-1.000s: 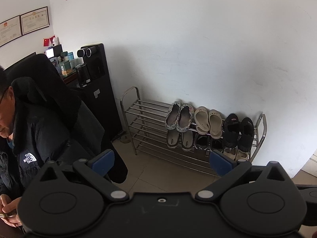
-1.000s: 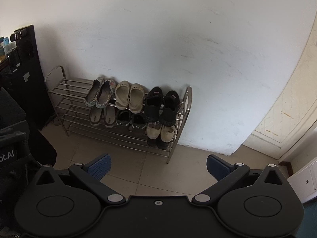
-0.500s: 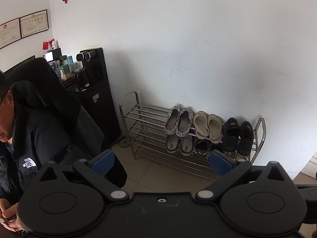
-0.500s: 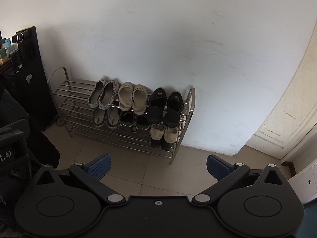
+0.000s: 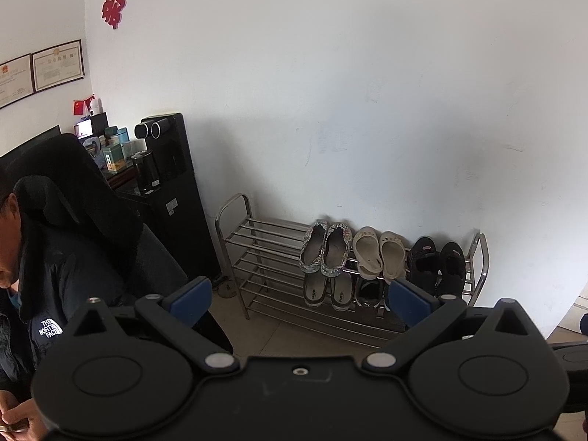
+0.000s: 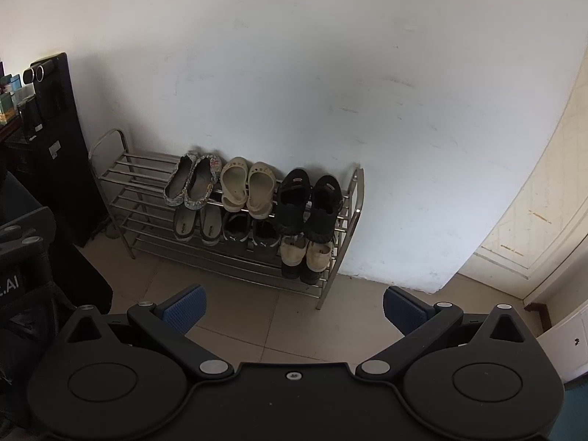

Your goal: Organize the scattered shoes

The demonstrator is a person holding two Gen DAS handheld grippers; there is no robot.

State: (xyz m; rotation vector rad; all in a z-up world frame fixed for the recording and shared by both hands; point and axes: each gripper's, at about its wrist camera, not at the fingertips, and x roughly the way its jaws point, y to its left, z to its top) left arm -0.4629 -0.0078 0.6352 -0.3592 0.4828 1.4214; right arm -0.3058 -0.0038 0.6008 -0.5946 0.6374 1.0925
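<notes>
Left wrist view: left gripper (image 5: 297, 299) spread wide, blue pads (image 5: 191, 299) well apart, nothing held between them. Shoe rack (image 5: 235, 217) against the white wall (image 5: 367, 92), well ahead and below. Top shelf, left to right: patterned flats (image 5: 325, 248), cream clogs (image 5: 378, 253), black shoes (image 5: 437, 261), each pair side by side, toes to the wall. Grey shoes (image 5: 327, 292) on the shelf under the flats; dark sneakers (image 5: 367, 290) beside them, partly hidden by the right pad. Left half of rack bare. Seated person in a dark jacket (image 5: 73, 275) near the left edge, black cabinet (image 5: 176, 191) behind. No loose shoe visible on the floor (image 5: 279, 334) in this view. Right wrist view: right gripper (image 6: 292, 307) likewise fully parted and empty. Same rack (image 6: 110, 161), same three pairs on top; below, grey shoes, dark sneakers, and a pale pair (image 6: 307, 253) at the right end with dark shoes beneath, too shadowed to identify. Floor tiles in front of the rack bare; door (image 6: 544, 198) to the right. Judgement: all shoes in sight racked and paired, task likely at or near completion, step in hand a final check. To do it well: hold both grippers parted and clear of the rack, scan floor and hidden corners for strays, confirm pairs matched and none overhanging the rails, avoid swinging toward the seated person.
</notes>
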